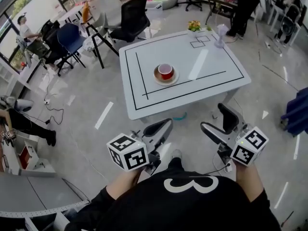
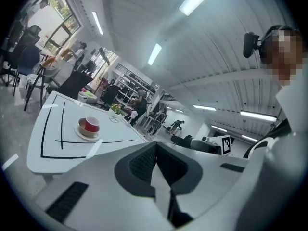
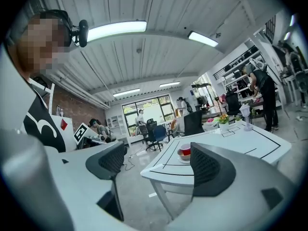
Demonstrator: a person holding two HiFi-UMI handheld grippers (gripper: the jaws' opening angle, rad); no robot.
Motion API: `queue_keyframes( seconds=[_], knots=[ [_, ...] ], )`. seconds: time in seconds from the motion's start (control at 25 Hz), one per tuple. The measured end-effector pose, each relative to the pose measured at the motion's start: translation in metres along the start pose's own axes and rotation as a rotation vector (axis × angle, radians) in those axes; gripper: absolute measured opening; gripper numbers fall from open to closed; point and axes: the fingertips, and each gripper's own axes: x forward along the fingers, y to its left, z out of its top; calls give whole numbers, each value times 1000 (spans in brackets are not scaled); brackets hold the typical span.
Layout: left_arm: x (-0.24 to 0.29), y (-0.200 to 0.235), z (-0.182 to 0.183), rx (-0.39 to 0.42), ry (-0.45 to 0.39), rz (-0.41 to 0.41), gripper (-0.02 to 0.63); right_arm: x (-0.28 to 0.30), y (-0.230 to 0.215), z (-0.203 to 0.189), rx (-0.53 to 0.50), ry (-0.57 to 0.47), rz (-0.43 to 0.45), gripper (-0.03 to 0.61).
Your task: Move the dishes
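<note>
- Left gripper (image 1: 162,127) held low in front of the person's body, well short of the table. Its jaws were pressed together in its own view (image 2: 155,147), with nothing between them.
- Right gripper (image 1: 220,124) held at the same height, jaws spread wide (image 3: 159,165). Nothing was gripped; only floor and the distant table showed through the gap.
- Marker cubes (image 1: 127,151) sat at the rear of each gripper, close to the person's black top.
- Neither gripper touched the table or the dishes.
- White table (image 1: 211,81) stood ahead, square-topped, marked with black lines: an outer border, an inner L-shaped line and small boxes near the far edge.
- Red cup (image 1: 165,70) stood upright on a pale saucer (image 1: 157,77), left of the table's centre and inside the lines.
- Small flower pot (image 1: 194,26) and a clear stemmed object (image 1: 220,35) stood at the table's far edge, well apart from the cup.
- Floor (image 1: 96,129) grey and glossy, with reflected light streaks.
- Black office chair (image 1: 134,16) and blue chair (image 1: 72,37) stood beyond the table's left corner.
- Windows lined the left wall; long strip lights (image 3: 115,30) ran along the ribbed ceiling.
- Other people stood or sat at desks farther back.
</note>
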Motion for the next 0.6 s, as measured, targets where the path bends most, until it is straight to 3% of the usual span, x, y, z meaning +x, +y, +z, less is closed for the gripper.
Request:
queue_keyframes(
  seconds=[0.32, 0.6],
  knots=[
    [34, 87, 43, -21, 2, 27, 3, 80, -54, 8, 30, 64, 2, 414],
    [40, 127, 57, -26, 0, 60, 3, 119, -79, 10, 35, 85, -3, 408]
  ],
)
